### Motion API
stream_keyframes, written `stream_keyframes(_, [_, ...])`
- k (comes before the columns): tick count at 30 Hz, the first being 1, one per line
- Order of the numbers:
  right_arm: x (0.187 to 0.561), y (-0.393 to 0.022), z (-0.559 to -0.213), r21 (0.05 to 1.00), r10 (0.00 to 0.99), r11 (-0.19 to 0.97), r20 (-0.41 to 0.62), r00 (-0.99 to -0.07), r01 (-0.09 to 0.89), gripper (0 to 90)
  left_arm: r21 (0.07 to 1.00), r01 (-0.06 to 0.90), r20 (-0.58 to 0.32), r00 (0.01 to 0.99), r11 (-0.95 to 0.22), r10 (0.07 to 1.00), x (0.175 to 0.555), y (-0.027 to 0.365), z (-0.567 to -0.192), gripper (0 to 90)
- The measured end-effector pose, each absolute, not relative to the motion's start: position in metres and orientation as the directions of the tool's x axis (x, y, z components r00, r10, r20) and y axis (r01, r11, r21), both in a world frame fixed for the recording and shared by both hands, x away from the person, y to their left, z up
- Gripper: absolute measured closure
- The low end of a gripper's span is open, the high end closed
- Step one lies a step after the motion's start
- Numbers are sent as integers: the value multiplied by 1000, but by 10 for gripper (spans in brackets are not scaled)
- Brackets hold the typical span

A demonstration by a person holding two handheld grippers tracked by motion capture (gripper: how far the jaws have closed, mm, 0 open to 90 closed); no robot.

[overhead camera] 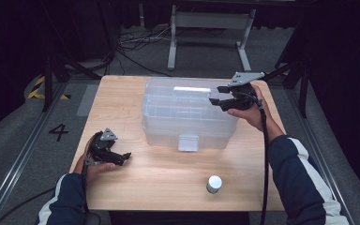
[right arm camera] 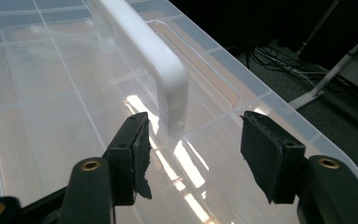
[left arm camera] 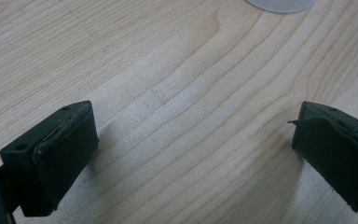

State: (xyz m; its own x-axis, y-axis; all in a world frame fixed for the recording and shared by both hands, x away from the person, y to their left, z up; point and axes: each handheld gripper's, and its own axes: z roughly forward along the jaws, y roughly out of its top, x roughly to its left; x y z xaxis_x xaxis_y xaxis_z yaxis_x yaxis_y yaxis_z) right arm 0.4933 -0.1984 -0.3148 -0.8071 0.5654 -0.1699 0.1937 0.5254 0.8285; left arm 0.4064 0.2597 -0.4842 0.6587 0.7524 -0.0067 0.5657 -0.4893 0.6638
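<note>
A clear plastic storage box [overhead camera: 187,112] with a lid stands at the back middle of the wooden table [overhead camera: 122,98]. Its white handle [right arm camera: 154,56] lies along the lid. My right gripper [overhead camera: 215,96] hovers over the box's right end, held by a hand in a navy sleeve. In the right gripper view the gripper [right arm camera: 193,130] is open, its jaws on either side of the handle's near end without touching it. My left gripper [overhead camera: 124,158] rests low at the table's front left. It is open [left arm camera: 193,135], with only bare wood between its jaws.
A small jar with a white cap [overhead camera: 214,183] stands near the table's front edge, right of centre. The box's front latch [overhead camera: 188,143] faces me. A pale round edge [left arm camera: 282,4] shows at the top of the left gripper view. Cables and a metal stand lie on the floor behind.
</note>
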Motion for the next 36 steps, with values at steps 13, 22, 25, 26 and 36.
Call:
stream_keyframes(13, [501,-183,-311,805,548,563,-193,-814,188,567,662,567,-9,659,-489,752,406,260,-484,4])
stream_keyframes(22, [502,-171,-307,794,528,582,-203,-825,178,703,664,566,-7,659,-489,753,406,260,-484,4])
stream_keyframes(25, [501,-168,-307,788,524,590,-208,-826,176,747,663,566,-6,659,-490,752,406,260,-484,4])
stream_keyframes(26, [501,-166,-307,780,525,601,-222,-822,173,747,662,567,-8,659,-490,752,406,260,-484,4])
stream_keyframes(36, [501,-164,-303,759,513,628,-237,-825,173,752,678,562,-14,654,-474,756,406,260,-481,179])
